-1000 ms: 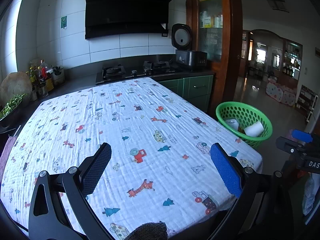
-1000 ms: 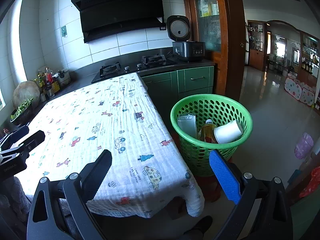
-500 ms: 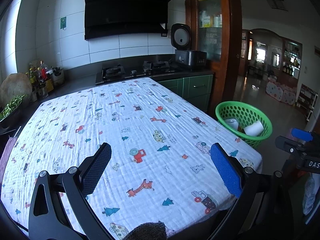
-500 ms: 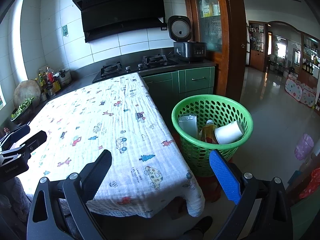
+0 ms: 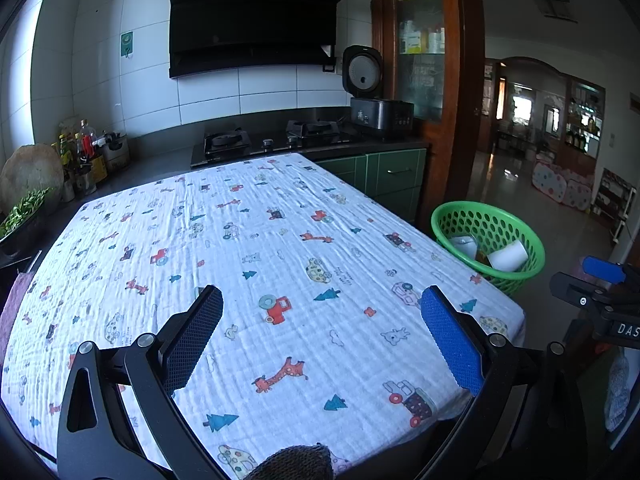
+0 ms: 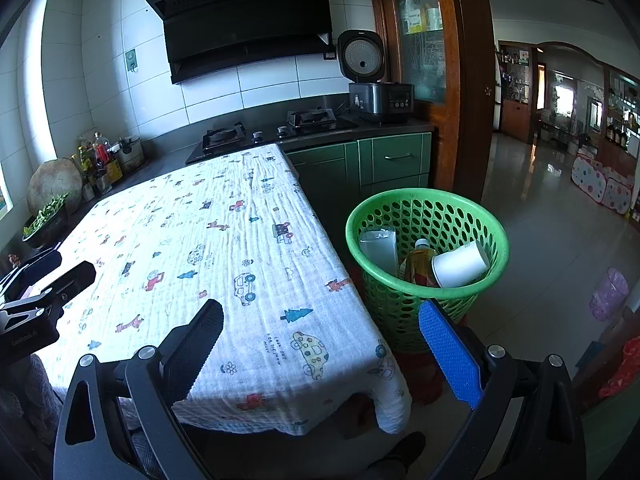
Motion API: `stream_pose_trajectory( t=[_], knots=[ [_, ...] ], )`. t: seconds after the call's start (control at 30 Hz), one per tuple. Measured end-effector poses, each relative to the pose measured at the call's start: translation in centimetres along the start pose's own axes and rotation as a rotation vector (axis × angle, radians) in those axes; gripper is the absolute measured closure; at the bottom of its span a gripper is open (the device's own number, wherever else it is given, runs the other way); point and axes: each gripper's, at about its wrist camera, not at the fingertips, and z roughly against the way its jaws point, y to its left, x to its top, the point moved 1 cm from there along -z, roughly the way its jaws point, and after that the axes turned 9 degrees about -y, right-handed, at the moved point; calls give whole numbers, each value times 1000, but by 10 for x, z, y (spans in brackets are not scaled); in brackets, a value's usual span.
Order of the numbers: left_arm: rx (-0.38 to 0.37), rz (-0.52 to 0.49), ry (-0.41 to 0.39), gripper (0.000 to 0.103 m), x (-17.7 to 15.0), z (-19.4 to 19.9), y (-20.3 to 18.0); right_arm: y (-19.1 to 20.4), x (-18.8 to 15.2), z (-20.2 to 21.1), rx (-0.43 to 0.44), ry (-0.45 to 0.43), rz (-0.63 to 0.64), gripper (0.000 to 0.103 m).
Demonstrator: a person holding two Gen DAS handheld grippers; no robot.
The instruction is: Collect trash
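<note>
A green perforated basket (image 6: 428, 200) stands on the floor off the table's right edge; it also shows in the left wrist view (image 5: 488, 210). In it lie a white paper cup (image 6: 460, 264), a white carton (image 6: 378, 246) and a yellow bottle (image 6: 420, 260). My left gripper (image 5: 320, 324) is open and empty above the near part of the table with the cartoon-print cloth (image 5: 260, 264). My right gripper (image 6: 320, 338) is open and empty over the table's near right corner (image 6: 280, 300), left of and nearer than the basket.
A dark counter with a gas hob (image 5: 272, 140) and a rice cooker (image 5: 376, 108) runs behind the table. Bottles and jars (image 5: 84, 152) stand at the back left. Green cabinets (image 6: 384, 160) and a wooden door frame are beside the basket. A tiled floor lies to the right.
Both views have barely shifted. Both grippers stay open and empty, and the basket's contents have not moved.
</note>
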Motion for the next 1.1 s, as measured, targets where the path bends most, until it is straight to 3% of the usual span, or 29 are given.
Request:
stream_pose_trajectory(
  t=[1.1],
  knots=[
    [-6,8,7,5,-3,-1,0,-1,-5,-2,1,9,0,8]
  ],
)
